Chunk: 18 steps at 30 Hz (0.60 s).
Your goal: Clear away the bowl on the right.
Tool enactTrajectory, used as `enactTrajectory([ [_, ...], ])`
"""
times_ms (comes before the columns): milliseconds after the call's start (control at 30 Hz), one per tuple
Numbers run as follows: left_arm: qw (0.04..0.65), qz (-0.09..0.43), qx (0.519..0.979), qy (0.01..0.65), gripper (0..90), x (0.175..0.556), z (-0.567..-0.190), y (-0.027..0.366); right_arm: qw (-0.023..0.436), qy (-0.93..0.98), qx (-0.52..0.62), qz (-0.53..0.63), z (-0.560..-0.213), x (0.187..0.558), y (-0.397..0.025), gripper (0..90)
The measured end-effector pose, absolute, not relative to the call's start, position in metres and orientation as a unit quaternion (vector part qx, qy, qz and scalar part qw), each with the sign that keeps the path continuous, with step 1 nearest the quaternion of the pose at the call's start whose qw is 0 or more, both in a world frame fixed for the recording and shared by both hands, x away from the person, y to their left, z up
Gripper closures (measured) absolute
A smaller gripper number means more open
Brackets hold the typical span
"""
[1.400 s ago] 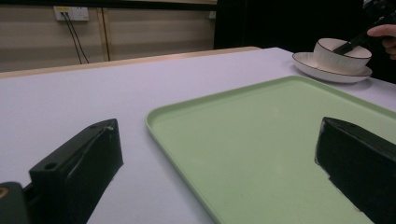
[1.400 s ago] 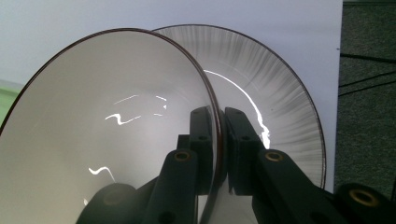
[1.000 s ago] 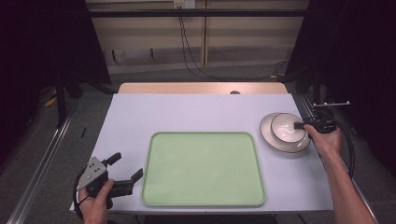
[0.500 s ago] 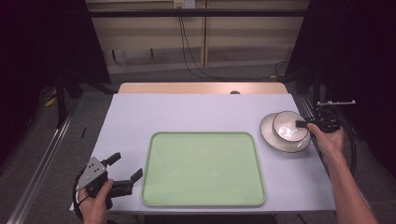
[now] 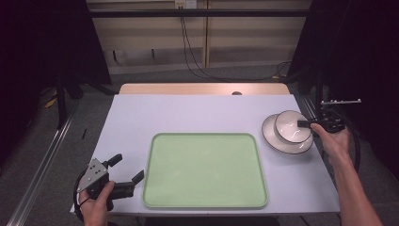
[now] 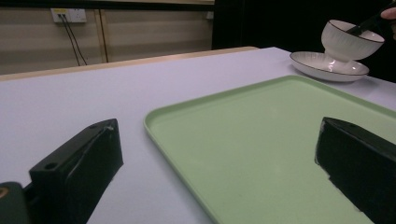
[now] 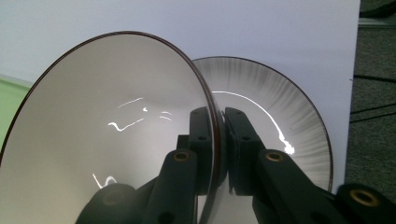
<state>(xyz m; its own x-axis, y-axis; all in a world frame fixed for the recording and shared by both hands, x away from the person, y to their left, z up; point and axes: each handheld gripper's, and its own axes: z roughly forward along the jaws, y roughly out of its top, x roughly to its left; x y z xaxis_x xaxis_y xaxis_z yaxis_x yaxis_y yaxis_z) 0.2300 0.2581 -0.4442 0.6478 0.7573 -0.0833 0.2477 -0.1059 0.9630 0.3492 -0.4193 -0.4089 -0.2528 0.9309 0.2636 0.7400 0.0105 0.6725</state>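
Observation:
A white bowl point(image 5: 292, 127) with a dark rim is held just above a white plate point(image 5: 272, 135) at the table's right side. My right gripper point(image 5: 306, 124) is shut on the bowl's rim point(image 7: 212, 119), one jaw inside the bowl and one outside. The bowl point(image 6: 349, 41) hangs slightly over the plate point(image 6: 327, 64), its foot close to the plate's surface. A large pale green tray point(image 5: 204, 169) lies in the middle of the table. My left gripper point(image 5: 126, 169) stands open near the tray's front left corner, with nothing between its jaws.
The white table top point(image 5: 188, 115) has bare room behind and left of the green tray point(image 6: 261, 140). A wooden strip point(image 5: 202, 88) runs along the far edge. Cables point(image 5: 193, 52) hang down the back wall beyond the table.
The right gripper has lifted the bowl slightly off the plate and drawn it a little to the right. The left gripper has stayed still.

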Motion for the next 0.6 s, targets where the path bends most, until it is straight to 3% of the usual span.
enactTrajectory([
  [600, 0.566, 0.229, 0.708, 0.355, 0.8, 0.23, -0.444, 0.259, 0.116, 0.742, 0.532, 0.391, -0.387, 0.348, -0.381, 82.4],
])
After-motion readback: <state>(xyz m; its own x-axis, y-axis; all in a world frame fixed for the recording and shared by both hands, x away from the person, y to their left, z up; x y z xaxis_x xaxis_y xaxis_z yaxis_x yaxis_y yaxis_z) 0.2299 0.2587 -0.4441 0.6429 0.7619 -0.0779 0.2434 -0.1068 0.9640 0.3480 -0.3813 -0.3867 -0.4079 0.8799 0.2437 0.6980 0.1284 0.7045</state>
